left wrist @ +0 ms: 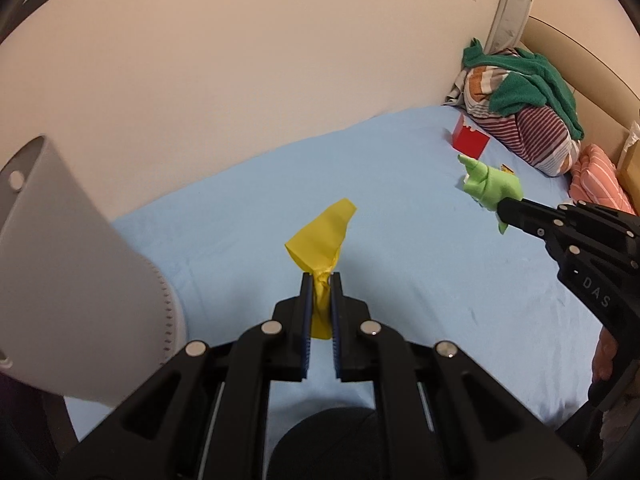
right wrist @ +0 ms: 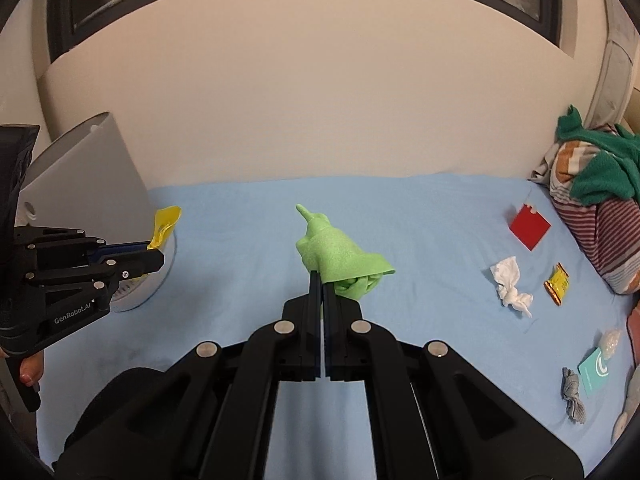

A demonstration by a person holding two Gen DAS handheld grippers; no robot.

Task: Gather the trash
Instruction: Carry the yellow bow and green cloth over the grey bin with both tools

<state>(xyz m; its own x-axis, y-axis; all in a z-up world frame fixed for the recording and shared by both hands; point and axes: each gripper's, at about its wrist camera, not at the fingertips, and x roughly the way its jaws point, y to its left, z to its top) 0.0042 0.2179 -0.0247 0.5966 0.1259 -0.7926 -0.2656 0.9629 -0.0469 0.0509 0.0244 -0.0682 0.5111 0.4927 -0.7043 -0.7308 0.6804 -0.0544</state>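
Left tongs (left wrist: pixel 321 280) pinch a yellow wrapper (left wrist: pixel 322 240) above the blue bed sheet (left wrist: pixel 400 272), beside a grey bin (left wrist: pixel 60 280); right tongs (right wrist: pixel 321 280) clamp green foam (right wrist: pixel 340 256) over mid-bed. Beige wall (right wrist: pixel 320 100) behind; white tissue (right wrist: pixel 510 286), red card (right wrist: pixel 530 226), clothes pile (right wrist: pixel 596 208) at right.

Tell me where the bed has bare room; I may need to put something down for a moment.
Bare sheet lies between the grey bin and the red card, along the wall. The right side is crowded: tissue, yellow wrapper, teal card, clothes pile.
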